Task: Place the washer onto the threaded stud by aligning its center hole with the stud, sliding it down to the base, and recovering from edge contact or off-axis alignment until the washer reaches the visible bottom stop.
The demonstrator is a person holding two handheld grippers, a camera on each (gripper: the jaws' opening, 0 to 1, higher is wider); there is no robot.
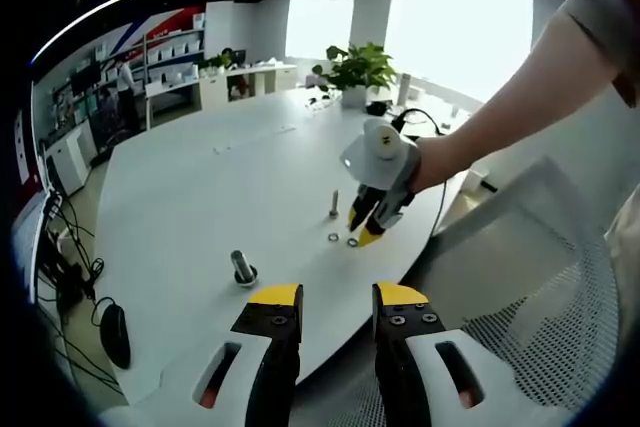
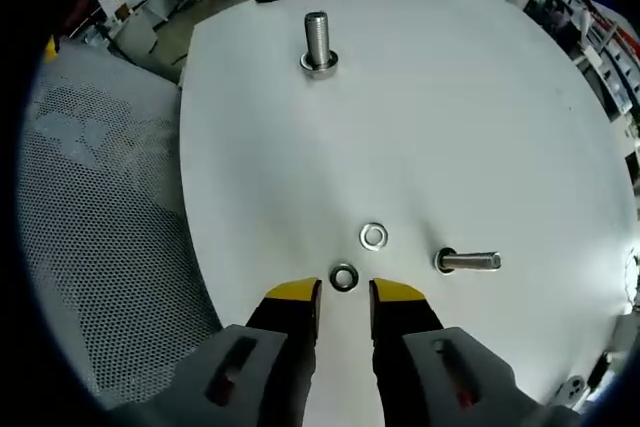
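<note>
Steel washer [image 2: 343, 277] lies flat on the desk [image 2: 480, 127] at lower centre of the right gripper view, just ahead of the right gripper [image 2: 343, 302], jaws parted and empty. Stud [image 2: 318, 43] stands upright, upper centre. Left gripper [image 1: 336, 309] is farther, jaws apart, empty.

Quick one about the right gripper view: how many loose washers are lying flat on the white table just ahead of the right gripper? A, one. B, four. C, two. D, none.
C: two rings lie flat ahead of the open right gripper, a near washer close to its tips and a far washer just beyond, beside the small bolt on the table.
</note>
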